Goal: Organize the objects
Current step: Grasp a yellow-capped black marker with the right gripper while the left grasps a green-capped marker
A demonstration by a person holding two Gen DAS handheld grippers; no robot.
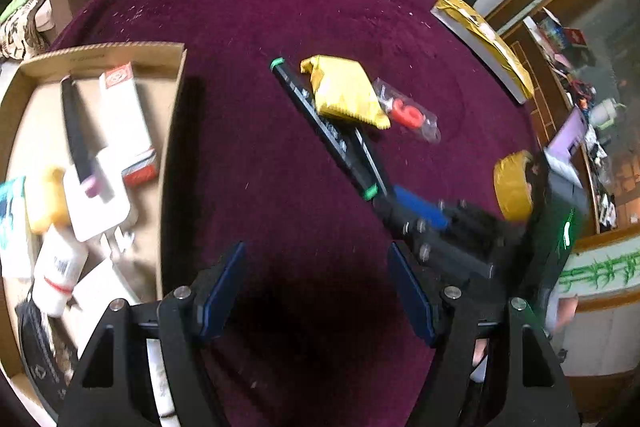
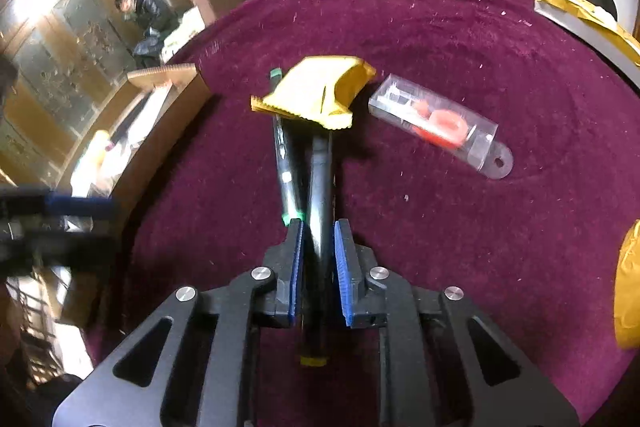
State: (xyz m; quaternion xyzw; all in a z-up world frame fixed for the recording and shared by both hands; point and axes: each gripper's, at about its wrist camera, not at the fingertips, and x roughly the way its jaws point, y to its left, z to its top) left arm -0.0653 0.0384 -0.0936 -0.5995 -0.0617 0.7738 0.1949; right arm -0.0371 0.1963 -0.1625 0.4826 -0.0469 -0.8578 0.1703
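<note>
- Blue pads of our right gripper (image 2: 318, 259) pinch a dark pen (image 2: 320, 187) on the cloth, its far end under the yellow packet (image 2: 316, 93).
- Our left gripper (image 1: 316, 291) hovers wide and empty beside the box (image 1: 172, 131).
- Several items already sit boxed; a marker (image 1: 320, 127), the packet and a clear case (image 2: 440, 125) remain out.

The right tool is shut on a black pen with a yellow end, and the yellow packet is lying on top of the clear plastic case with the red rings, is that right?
Not quite. The right tool is shut on the black pen, but the yellow packet lies across the far ends of the pens, not on the clear plastic case. The case sits beside it on the maroon cloth, apart from it in the right wrist view.
</note>
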